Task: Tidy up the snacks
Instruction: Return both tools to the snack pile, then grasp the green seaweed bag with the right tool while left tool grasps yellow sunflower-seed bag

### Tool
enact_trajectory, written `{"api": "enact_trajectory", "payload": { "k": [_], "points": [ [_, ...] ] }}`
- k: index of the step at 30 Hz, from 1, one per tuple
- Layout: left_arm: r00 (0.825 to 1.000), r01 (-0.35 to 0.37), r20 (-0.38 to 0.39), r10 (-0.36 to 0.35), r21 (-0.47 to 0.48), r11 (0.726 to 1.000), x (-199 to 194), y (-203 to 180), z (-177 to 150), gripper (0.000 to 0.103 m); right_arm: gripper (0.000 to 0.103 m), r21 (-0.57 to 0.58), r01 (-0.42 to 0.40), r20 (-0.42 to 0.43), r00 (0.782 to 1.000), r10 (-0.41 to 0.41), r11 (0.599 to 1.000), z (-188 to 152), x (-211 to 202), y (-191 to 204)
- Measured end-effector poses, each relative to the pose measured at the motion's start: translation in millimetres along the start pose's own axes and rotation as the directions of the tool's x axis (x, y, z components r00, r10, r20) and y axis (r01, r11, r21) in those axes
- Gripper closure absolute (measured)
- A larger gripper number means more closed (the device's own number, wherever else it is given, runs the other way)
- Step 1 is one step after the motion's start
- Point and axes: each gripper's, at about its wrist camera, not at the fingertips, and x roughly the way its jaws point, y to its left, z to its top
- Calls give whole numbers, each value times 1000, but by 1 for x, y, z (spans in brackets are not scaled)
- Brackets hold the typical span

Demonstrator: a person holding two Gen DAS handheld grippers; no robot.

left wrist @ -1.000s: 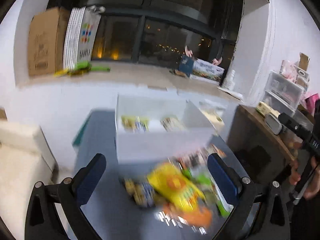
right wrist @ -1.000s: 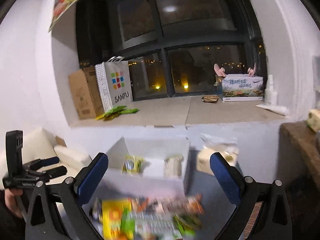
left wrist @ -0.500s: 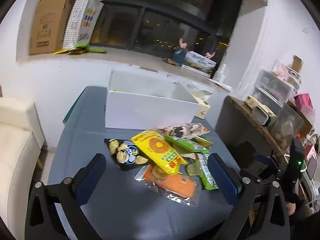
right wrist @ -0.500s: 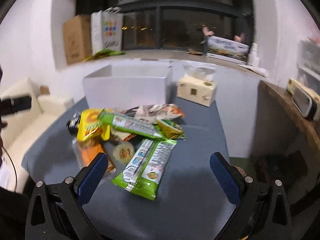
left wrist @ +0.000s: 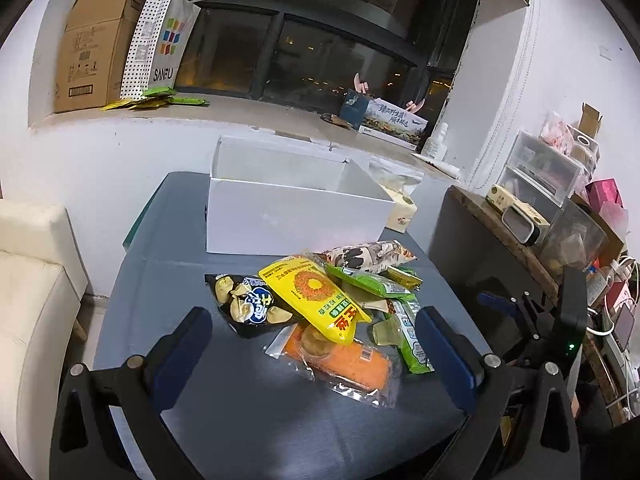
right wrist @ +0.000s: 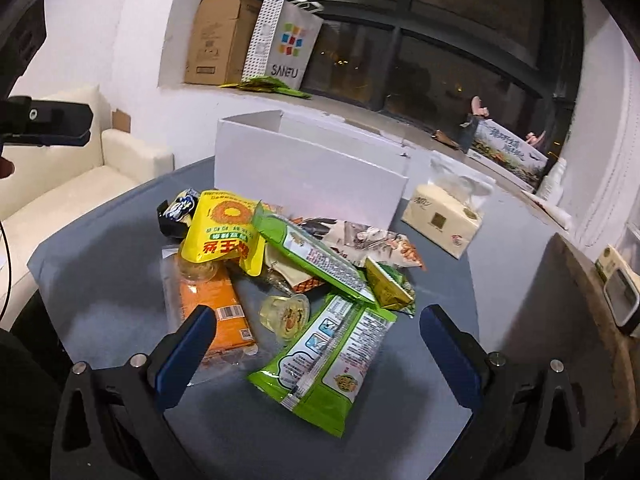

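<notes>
The left gripper [left wrist: 312, 344] and the right gripper [right wrist: 318, 338] both hang over the snack pile [left wrist: 324, 300] with fingers wide apart, holding nothing. The pile lies on the gray table [left wrist: 240, 400], just in front of the white box [left wrist: 296, 216]. Only the left view looks into the box a little, though its bottom is hidden. Only the right view shows the whole tissue pack [right wrist: 442, 220] beside the box. A cardboard box [left wrist: 92, 48] and a paper bag [left wrist: 160, 44] stand on the window ledge. A cream sofa [left wrist: 32, 280] sits by the table.

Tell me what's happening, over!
Left gripper open, right gripper open, both empty. Snack pile on table, white box behind. Nothing blocking.
</notes>
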Motion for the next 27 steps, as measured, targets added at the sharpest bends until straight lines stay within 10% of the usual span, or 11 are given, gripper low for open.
{"api": "enact_trajectory", "payload": {
  "k": [27],
  "points": [
    [999,13,-51,-13,7,1000,12,2,-9,0,7,-110,-97,-42,995,93,989,37,92,-6]
  ]
}}
